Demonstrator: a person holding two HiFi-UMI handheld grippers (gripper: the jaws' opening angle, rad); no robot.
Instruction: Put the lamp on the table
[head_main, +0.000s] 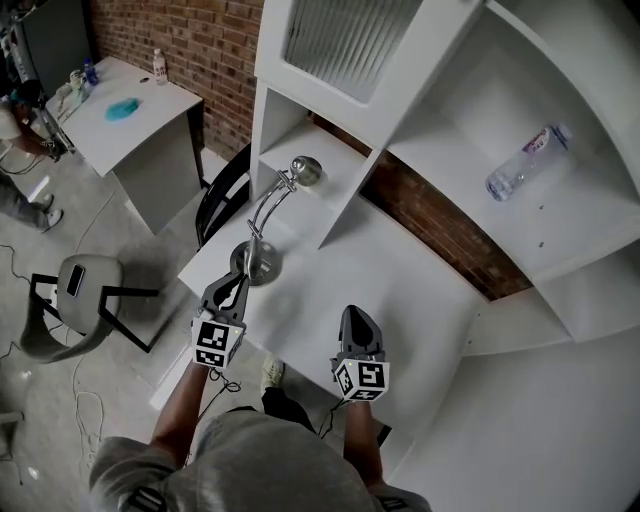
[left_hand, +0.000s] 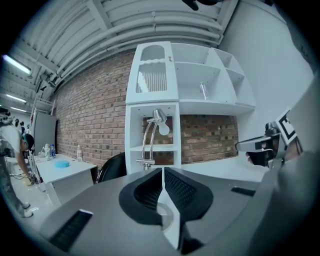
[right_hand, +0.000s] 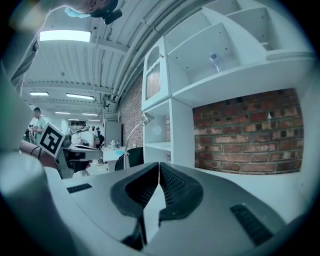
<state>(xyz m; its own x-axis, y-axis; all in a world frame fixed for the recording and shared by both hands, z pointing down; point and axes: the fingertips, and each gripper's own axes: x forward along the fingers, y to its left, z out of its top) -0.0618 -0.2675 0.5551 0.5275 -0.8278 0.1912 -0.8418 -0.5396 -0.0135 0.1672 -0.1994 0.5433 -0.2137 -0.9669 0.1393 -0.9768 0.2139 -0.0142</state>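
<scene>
Both grippers have their jaws pressed together with nothing pinched. Left gripper (head_main: 240, 270) tips sit at the near edge of the lamp (head_main: 262, 262) base, left-centre of the head view. Lamp stands upright on white desk (head_main: 400, 290), its head inside a shelf unit (head_main: 420, 60) cubby. Right gripper (head_main: 352, 312) is at bottom-centre, apart from the lamp.

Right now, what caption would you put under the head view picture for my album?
Silver lamp standing on the white desk, left gripper shut by its base, right gripper shut alongside.
</scene>
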